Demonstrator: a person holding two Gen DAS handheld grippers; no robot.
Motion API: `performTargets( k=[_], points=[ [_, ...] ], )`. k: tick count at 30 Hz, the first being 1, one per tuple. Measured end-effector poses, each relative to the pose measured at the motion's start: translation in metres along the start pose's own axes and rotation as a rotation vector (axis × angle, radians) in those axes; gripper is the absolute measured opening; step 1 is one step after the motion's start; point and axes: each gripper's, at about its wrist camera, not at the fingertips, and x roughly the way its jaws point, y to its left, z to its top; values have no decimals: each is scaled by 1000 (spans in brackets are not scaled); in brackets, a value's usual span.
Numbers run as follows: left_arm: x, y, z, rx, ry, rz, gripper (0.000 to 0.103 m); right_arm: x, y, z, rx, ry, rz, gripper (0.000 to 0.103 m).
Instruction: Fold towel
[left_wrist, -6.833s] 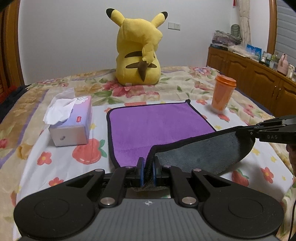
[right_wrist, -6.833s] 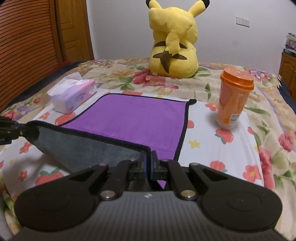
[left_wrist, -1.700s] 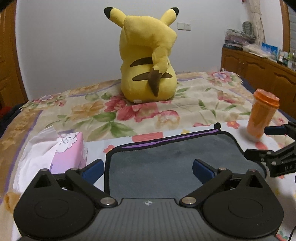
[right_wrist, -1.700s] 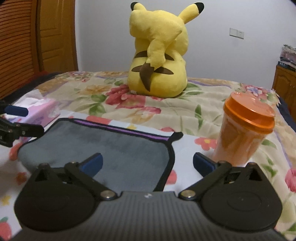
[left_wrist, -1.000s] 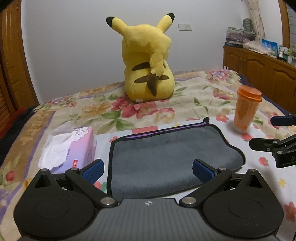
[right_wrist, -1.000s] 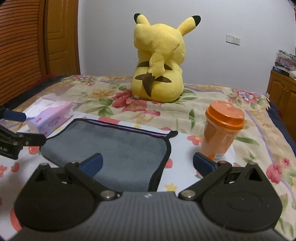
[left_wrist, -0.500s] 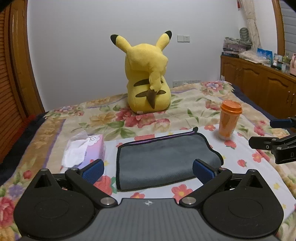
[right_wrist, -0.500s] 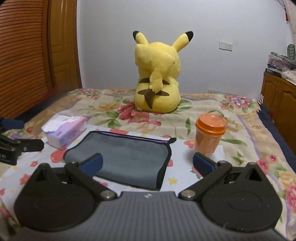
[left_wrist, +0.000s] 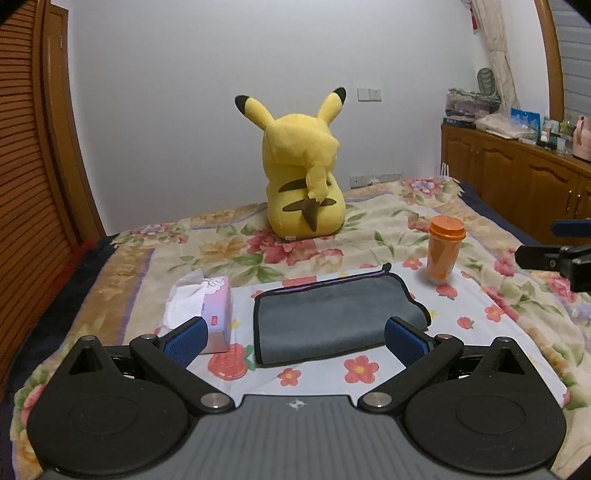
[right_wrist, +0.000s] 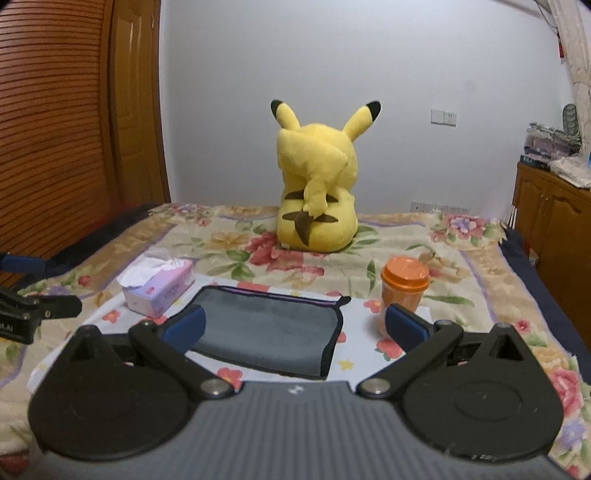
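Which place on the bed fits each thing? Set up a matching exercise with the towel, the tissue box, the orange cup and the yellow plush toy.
Things:
1. towel
2. tissue box
3. orange cup
4. yellow plush toy

Places:
A. far end of the bed, near the wall
B. left of the towel
C. folded, grey side up, in the middle
D. right of the towel

Pairs: 1-C, 2-B, 3-D, 4-A

The towel (left_wrist: 332, 317) lay folded on the bed (left_wrist: 517, 295), between the tissue box (left_wrist: 212, 306) on its left and the cup (left_wrist: 444, 248) on its right; the plush (left_wrist: 303, 177) sat behind.
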Motion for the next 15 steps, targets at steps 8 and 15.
performTargets(
  k=[8, 15],
  points=[
    [-35, -2, -3, -17, -28, 12, 103, -32, 6, 6, -2, -50, -8, 103],
    [-53, -8, -14, -30, -37, 11, 103, -45, 11, -3, 20, -54, -10, 103]
  ],
)
